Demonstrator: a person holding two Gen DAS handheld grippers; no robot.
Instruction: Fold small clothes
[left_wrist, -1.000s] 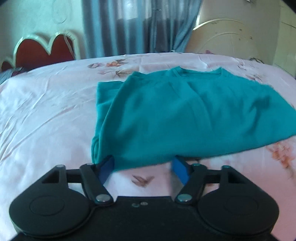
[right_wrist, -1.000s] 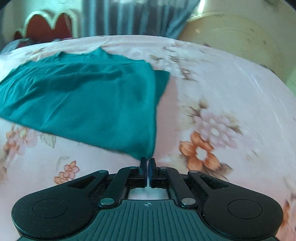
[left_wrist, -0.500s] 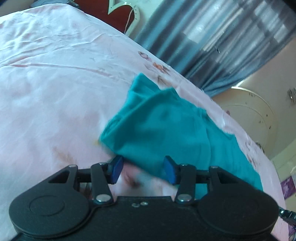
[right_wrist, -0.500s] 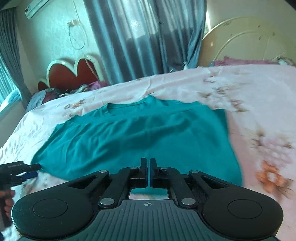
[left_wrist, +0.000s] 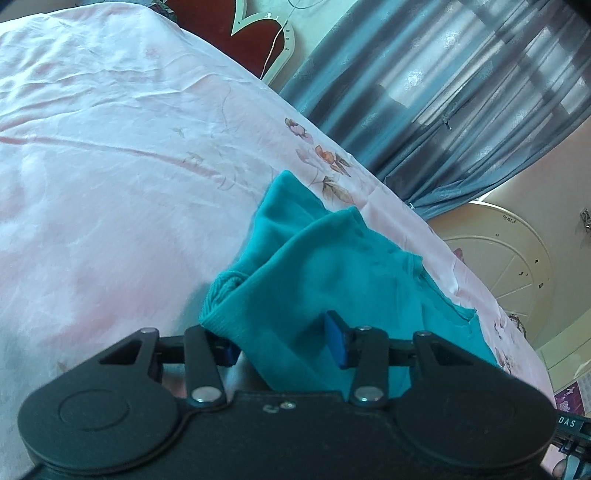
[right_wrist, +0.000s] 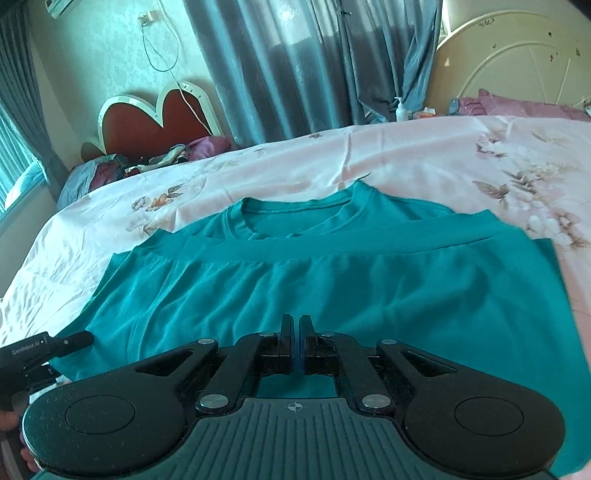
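Note:
A teal T-shirt (right_wrist: 332, 280) lies spread on the pink floral bed sheet (right_wrist: 406, 158), collar toward the far side. In the left wrist view its left corner (left_wrist: 332, 280) is bunched and raised. My left gripper (left_wrist: 284, 343) is open, with the shirt's ribbed hem corner lying between its blue pads. It also shows at the shirt's left edge in the right wrist view (right_wrist: 55, 347). My right gripper (right_wrist: 296, 332) is shut, held above the shirt's near hem; no cloth shows between its fingers.
A heart-shaped red headboard (right_wrist: 155, 122) and piled clothes (right_wrist: 155, 158) stand at the far left. Grey curtains (right_wrist: 295, 62) hang behind the bed. A cream round headboard (right_wrist: 517, 62) with purple pillows (right_wrist: 517, 105) is at the far right.
My left gripper has pushed onto the shirt's left hem corner, which now lies between its pads and bunches up. My right gripper has lifted, stays shut and now looks down over the whole shirt.

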